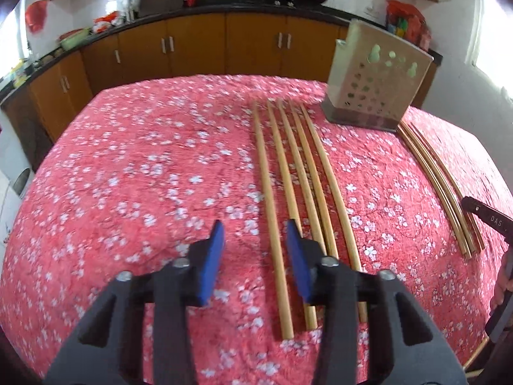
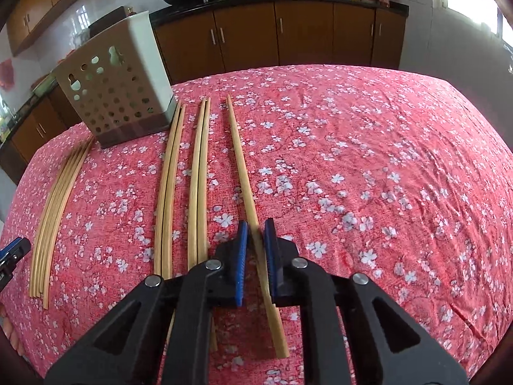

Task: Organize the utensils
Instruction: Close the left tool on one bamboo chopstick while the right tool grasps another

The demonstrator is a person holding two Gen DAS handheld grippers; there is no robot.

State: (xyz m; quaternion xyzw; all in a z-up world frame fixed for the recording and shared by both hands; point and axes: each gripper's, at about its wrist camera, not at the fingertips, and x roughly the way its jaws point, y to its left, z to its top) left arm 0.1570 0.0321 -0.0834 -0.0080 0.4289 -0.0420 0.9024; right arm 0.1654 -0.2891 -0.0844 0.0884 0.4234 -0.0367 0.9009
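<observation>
Chopsticks [image 2: 198, 179] are all lying outside the perforated holder [image 2: 121, 96] at eleven o'clock; right gripper [image 2: 255, 250] is straddling one chopstick [image 2: 240, 160], left gripper [image 1: 255, 250] gaping empty.

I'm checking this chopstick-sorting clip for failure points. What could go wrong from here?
The right tongs straddle one chopstick near its thick end, so its long front part may swing or droop when lifted. The left tongs stand open over closely spaced chopsticks; closing could nudge a neighbour. The perforated holder sits close behind and could get knocked.
</observation>
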